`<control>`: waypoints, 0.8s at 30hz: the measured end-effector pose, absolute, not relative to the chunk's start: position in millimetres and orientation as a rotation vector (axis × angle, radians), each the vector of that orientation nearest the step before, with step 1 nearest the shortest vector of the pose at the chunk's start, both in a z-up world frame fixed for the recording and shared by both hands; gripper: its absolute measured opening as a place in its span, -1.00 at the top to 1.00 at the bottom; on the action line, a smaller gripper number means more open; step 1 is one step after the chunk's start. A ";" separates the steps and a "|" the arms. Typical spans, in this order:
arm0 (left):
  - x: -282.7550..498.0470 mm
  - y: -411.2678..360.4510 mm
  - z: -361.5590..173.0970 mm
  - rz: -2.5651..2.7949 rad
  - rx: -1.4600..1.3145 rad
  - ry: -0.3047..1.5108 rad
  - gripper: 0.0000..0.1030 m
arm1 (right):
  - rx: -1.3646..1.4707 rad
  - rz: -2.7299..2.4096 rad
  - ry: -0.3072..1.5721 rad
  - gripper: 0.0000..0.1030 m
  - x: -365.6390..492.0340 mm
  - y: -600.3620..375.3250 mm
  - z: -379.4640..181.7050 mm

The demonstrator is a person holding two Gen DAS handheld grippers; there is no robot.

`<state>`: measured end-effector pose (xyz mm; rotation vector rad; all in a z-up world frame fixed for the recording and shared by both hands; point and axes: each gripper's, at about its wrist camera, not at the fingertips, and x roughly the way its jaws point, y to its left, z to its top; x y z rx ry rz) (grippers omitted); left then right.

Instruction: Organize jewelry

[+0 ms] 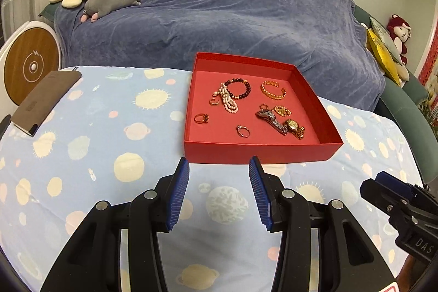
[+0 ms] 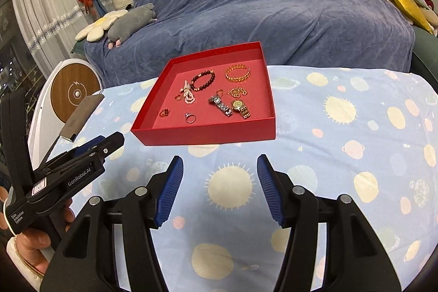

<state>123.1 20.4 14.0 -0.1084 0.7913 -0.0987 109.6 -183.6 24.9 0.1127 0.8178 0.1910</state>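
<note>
Left wrist view: left gripper (image 1: pixel 219 168) sits bottom centre, fingers (image 1: pixel 180 193) roughly half open w/ nothing between them, only patterned cloth on the tabletop (image 1: pixel 95 127). Red tray (image 1: pixel 262 152) lies just above the fingertips, centre-right of frame, not touching. Inside: pearl strand (image 1: pixel 228 100) and dark bead bracelet (image 1: pixel 242 88) upper left, gold cuff (image 1: pixel 273 90) upper right, watches (image 1: pixel 282 123) lower right, rings (image 1: pixel 242 131) nearer the front wall. Right gripper (image 1: pixel 383 182) shows at lower right edge.

Handling, my guess: all light and small. Pearl strand is limp, will drape, so pinch mid-bunch. Rings are hard, slick, low to the floor; take across the band. Watches are heaviest; grab the case or the band next to it. Cuff is stiff; grip one side.

Right wrist view: right gripper (image 2: pixel 219 163) bottom centre, fingers (image 2: pixel 169 188) approx. half open, empty. Tray (image 2: pixel 208 137) sits above and slightly left of the tips, clear gap. Left gripper (image 2: pixel 109 144) at lower left, held by a hand (image 2: pixel 32 242). Nearest piece to the fingers is a ring (image 2: pixel 190 117) by the front wall.
</note>
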 end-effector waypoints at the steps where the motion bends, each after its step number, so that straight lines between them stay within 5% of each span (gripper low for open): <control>1: 120.4 20.5 11.7 -0.093 -0.100 0.788 0.16 | 0.102 0.189 0.817 -0.05 109.4 -180.4 22.6; 24: 119.7 -0.1 -10.4 -0.103 -0.061 0.842 0.16 | 0.008 0.165 0.818 -0.21 106.9 -157.3 1.7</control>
